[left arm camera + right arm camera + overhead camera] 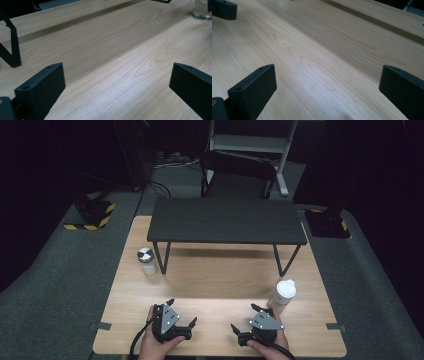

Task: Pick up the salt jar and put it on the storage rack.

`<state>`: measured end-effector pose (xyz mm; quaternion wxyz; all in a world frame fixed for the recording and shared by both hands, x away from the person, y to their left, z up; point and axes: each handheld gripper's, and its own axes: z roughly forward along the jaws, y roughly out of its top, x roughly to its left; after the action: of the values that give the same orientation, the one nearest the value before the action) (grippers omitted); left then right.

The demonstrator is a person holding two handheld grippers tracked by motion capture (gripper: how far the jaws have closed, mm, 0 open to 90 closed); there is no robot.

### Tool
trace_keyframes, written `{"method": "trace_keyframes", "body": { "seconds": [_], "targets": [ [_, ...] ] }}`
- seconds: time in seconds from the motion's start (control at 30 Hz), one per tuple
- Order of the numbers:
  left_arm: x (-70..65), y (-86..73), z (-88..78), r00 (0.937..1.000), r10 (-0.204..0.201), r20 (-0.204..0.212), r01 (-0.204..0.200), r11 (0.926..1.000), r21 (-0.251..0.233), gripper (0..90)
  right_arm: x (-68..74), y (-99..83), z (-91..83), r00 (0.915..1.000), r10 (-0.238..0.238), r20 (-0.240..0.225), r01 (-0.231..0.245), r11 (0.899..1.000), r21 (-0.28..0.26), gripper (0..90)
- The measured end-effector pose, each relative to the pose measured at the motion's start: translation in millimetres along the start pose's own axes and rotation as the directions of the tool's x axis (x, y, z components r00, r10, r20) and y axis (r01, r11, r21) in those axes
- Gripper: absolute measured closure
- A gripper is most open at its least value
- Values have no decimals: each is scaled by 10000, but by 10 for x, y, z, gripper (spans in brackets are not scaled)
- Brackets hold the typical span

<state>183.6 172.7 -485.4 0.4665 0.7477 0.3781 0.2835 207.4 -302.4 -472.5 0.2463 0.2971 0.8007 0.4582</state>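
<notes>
Now, scene: a light wooden tabletop (220, 285) with a low black shelf (226, 220) standing on thin angled legs across its far half.
Left gripper: the left gripper (183, 312) sits near the front edge of the tabletop, left of centre, held in a hand (156, 345) that comes in from the bottom of the high view.
Left fingers: spread wide and released, nothing between them; in the left gripper view the two black fingers (43, 87) frame bare wood grain.
Right gripper: the right gripper (245, 317) rests near the front edge too, right of centre, gripped by the other hand (272, 345), grey three-cornered plate on top.
Right fingers: also spread wide and released, nothing held; the right gripper view shows its fingers (254, 88) either side of bare wood.
Gap between the two: the grippers lie side by side and apart, their tips angled toward each other.
White-capped bottle: the clear bottle with a white cap (282, 295) stands upright on the tabletop just beyond and to the right of the right gripper, near it but not touching.
Silver-lidded jar: the small jar with a silver lid (147, 261) stands upright at the left, just beside the shelf's left leg, well apart from the left gripper.
Shelf leg up close: one black leg (11, 47) shows at the left of the left gripper view.
Beyond the tabletop: a dark chair (237, 175) on grey carpet behind the shelf.
</notes>
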Motion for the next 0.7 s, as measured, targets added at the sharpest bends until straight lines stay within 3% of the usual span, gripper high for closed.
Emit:
{"method": "trace_keyframes", "body": {
  "seconds": [0.27, 0.47, 0.7],
  "targets": [
    [43, -21, -11, 9990, -432, 95, 433, 9990, -93, 8, -49, -18, -6, 9994, 344, -90, -344, 9994, -87, 9],
    [24, -17, -5, 9994, -316, 157, 318, 9994, -104, 8, -52, -15, -3, 9994, 318, -122, -319, 9995, -72, 9],
    [-6, 6, 24, 9987, -448, 235, 452, 9989, -141, 8, -47, -14, -3, 9995, 289, -114, -290, 9996, -72, 9]
  ]
}}
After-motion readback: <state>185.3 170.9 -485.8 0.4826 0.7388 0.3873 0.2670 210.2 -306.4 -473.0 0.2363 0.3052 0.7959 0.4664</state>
